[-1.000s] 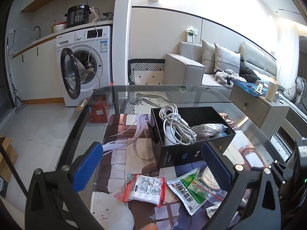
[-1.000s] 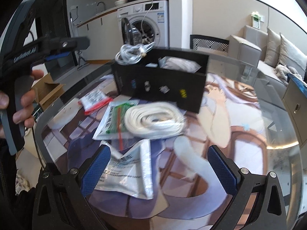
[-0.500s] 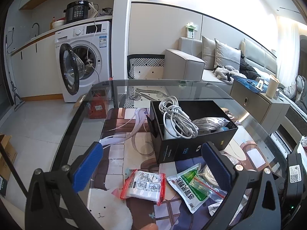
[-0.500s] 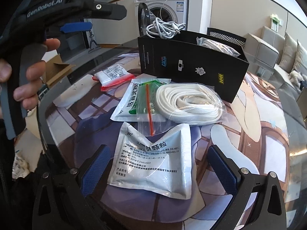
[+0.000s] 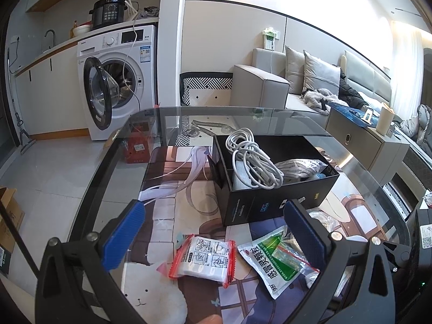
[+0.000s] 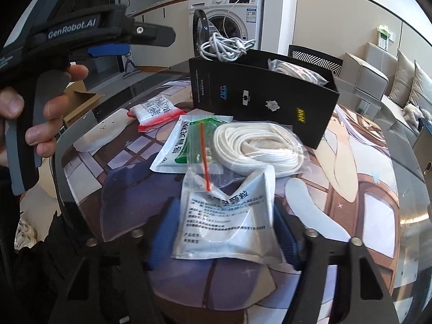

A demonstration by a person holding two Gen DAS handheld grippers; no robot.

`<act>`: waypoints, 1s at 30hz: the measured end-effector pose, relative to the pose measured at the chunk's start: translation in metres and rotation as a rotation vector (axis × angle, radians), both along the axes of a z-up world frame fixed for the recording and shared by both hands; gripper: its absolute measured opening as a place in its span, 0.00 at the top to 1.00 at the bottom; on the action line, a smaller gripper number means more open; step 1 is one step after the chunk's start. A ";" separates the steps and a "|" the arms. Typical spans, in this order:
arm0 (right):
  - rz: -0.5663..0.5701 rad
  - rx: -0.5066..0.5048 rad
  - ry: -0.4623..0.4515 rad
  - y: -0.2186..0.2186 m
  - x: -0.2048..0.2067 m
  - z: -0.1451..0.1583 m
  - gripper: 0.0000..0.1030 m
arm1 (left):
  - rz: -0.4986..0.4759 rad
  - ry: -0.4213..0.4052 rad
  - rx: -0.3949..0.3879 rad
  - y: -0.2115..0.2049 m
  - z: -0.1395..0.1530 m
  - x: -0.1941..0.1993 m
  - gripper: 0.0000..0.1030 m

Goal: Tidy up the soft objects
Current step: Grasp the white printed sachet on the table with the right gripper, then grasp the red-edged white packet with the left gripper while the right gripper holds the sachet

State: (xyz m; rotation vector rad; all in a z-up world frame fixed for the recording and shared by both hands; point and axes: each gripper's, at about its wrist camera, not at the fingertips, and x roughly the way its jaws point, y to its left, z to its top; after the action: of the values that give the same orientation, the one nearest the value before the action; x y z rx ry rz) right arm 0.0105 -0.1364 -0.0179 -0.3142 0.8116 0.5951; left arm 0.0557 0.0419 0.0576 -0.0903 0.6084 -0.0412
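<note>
Since half a second ago my right tongs (image 6: 224,232) have come down around the flat white foil sachet with black print (image 6: 229,224), and their jaws are closing on it: the blue pads (image 6: 162,232) stand at both its edges, and the upper part already buckles into a fold. My left tongs (image 5: 213,232) hang spread and empty above the glass bench (image 5: 113,178), over the small red-edged plastic packet (image 5: 203,259).

I think the sachet may slip, because the foil is smooth and only its edges are caught. Its top corner lies under the clear zip bag with the coiled white woven cord (image 6: 256,145), so lifting could drag that bag along.

Destination is the open black cardboard box (image 6: 259,102), rigid, already holding 1 loose white cable bundle (image 5: 253,159), just behind the packets.
</note>
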 end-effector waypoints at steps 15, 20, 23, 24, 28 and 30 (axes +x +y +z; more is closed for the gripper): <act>-0.013 0.032 -0.009 -0.026 -0.013 0.006 0.52 | 0.001 0.004 -0.002 0.001 -0.002 0.001 0.00; -0.042 0.071 -0.033 -0.040 -0.014 0.016 0.52 | 0.000 0.015 -0.004 0.002 -0.007 0.002 0.00; -0.064 0.090 -0.053 -0.049 -0.014 0.024 0.52 | 0.001 0.025 -0.006 0.003 -0.009 0.003 0.00; -0.072 0.108 -0.064 -0.052 -0.014 0.027 0.52 | 0.000 0.030 -0.008 0.003 -0.010 0.003 0.00; -0.103 0.159 -0.109 -0.060 -0.013 0.039 0.52 | 0.017 0.075 -0.011 0.005 -0.022 0.008 0.00; -0.114 0.173 -0.124 -0.059 -0.011 0.042 0.52 | 0.032 0.113 -0.020 0.007 -0.030 0.013 0.00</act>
State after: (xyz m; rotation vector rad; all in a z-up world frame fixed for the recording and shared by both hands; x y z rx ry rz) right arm -0.0003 -0.1958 0.0242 -0.1443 0.6497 0.5296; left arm 0.0689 0.0491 0.0272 -0.1226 0.7194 -0.0110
